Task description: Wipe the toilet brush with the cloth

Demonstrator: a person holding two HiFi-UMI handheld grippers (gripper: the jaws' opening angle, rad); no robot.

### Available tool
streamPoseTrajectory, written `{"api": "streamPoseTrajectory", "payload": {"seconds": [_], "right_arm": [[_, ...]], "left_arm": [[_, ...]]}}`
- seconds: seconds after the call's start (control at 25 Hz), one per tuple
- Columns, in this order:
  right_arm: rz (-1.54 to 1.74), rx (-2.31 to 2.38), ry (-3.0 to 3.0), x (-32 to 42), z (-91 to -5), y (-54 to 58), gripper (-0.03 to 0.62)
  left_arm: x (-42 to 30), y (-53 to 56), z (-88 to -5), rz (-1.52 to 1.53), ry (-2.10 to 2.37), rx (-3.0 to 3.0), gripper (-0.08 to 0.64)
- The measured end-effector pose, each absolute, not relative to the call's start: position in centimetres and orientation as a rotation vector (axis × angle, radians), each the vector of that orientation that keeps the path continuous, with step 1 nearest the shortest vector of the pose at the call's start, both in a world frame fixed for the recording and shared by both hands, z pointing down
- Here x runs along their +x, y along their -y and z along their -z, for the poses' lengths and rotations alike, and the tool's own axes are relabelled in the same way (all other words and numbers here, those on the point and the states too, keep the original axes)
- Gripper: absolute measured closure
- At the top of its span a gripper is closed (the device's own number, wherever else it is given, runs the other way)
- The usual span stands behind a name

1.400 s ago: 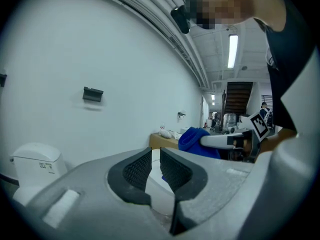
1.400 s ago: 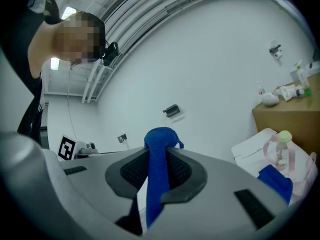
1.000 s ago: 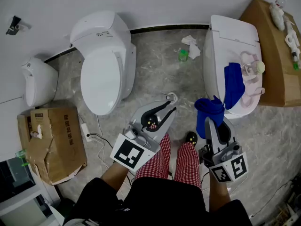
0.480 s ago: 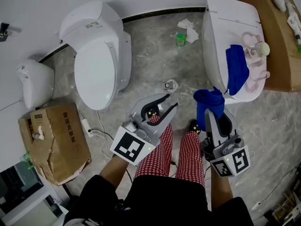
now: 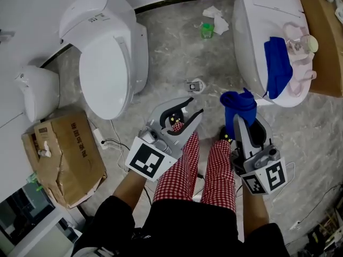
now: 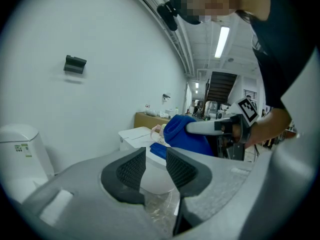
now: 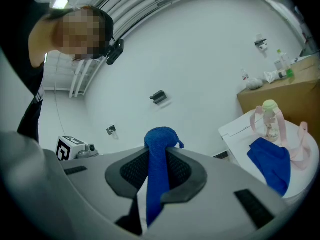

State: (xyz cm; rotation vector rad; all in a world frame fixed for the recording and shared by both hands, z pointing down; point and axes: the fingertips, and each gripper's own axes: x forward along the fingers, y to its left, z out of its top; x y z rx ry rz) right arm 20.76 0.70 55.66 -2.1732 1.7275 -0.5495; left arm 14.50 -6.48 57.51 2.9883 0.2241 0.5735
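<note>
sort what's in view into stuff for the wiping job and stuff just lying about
For the job: bunched blue fabric cloth clamped in the right tongs; pink looped plastic item with pale cap, possibly the brush; folded blue cloth beside it, maybe spare.
Lying about: torn brown cardboard box; small green plastic bottle; crumpled white tissue; white ceramic toilet with closed lid.

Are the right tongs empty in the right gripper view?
No, the right tongs are shut on a blue cloth that sticks up between their pads.
</note>
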Motion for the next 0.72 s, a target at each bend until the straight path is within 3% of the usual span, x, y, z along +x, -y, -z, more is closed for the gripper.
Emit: {"api": "streamPoseTrajectory", "payload": {"seconds": [0.72], "right_arm": [[0.636, -2.134, -1.698, 20.1, -61.0, 2.3, 0.528]], "left_arm": [[14.6, 7.9, -63.8, -0.604, -0.270, 2.921, 0.419]]}}
